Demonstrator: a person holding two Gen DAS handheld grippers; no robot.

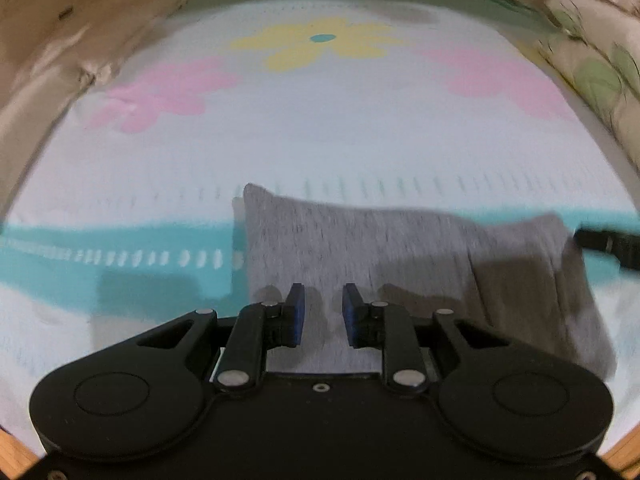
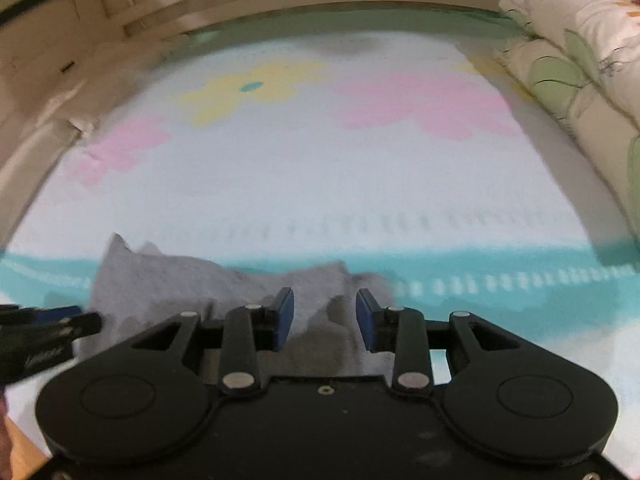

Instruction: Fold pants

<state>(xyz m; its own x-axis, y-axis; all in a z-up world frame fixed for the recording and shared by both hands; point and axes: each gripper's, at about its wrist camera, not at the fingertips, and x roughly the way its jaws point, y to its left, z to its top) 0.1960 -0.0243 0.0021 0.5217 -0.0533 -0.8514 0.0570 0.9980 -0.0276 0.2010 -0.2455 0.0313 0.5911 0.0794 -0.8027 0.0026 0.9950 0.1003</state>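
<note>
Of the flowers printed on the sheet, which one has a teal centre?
The yellow flower at the far end of the sheet, between the two pink flowers, which show no teal dot.

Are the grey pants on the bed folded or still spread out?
Folded. The grey pants lie as a compact block on the flowered bedspread, layered edges showing at the right end, no legs stretched out.
</note>
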